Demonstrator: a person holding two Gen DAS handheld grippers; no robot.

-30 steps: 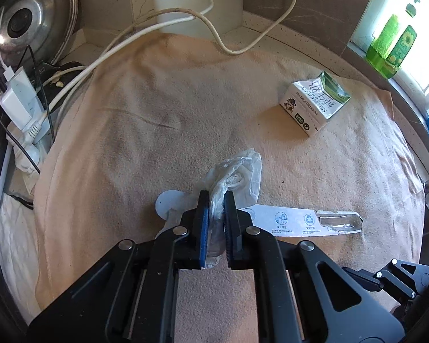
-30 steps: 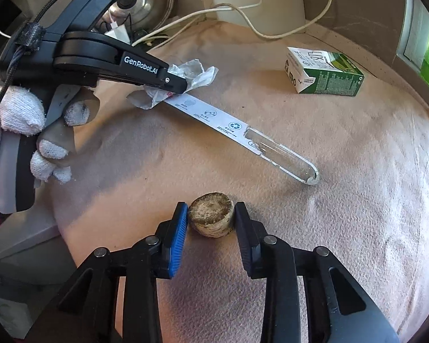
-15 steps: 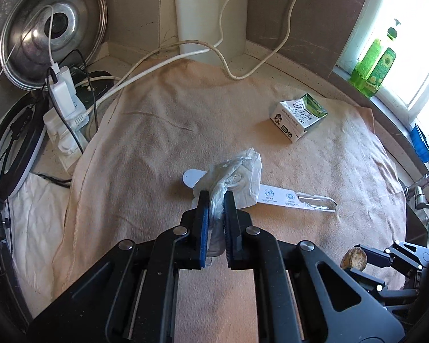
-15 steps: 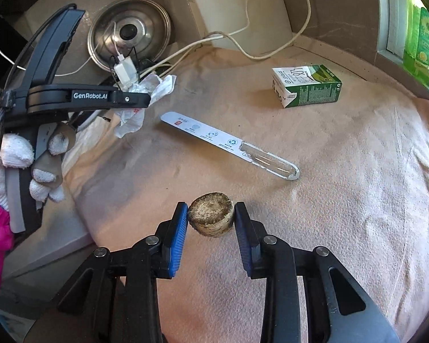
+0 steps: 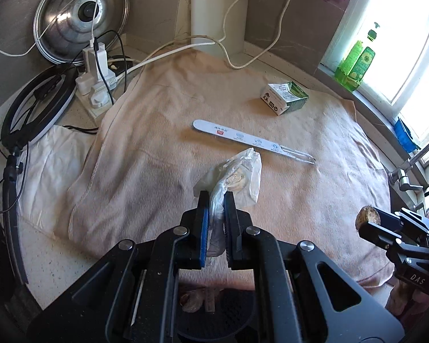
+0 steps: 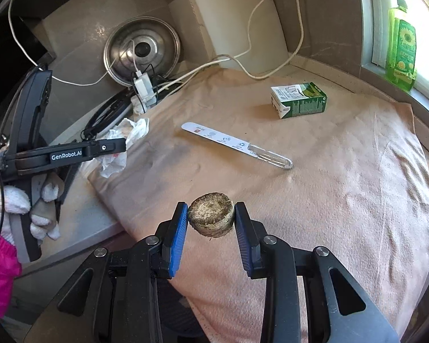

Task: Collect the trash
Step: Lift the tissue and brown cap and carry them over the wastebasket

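My left gripper [image 5: 216, 200] is shut on a crumpled clear plastic wrapper [image 5: 234, 174] and holds it in the air above the front of the beige towel [image 5: 163, 148]. It also shows in the right wrist view [image 6: 120, 147] at the left, off the towel's edge. My right gripper [image 6: 210, 214] is shut on a round brown food scrap [image 6: 210, 218], held above the towel's front edge. The scrap shows in the left wrist view [image 5: 367, 220] too. A long white toothbrush package [image 6: 234, 144] and a green-white milk carton [image 6: 299, 100] lie on the towel.
A pot lid [image 5: 81, 14], a power strip with chargers [image 5: 97, 85] and a ring light [image 5: 34, 103] crowd the back left. A white cutting board [image 6: 240, 23] leans on the wall. Green soap bottles [image 6: 400, 48] stand on the windowsill. A dark bin [image 5: 214, 311] sits below the counter edge.
Both grippers have pulled back and risen from the towel, each keeping its load. The left one has carried the wrapper off the toothbrush package, which now lies bare.
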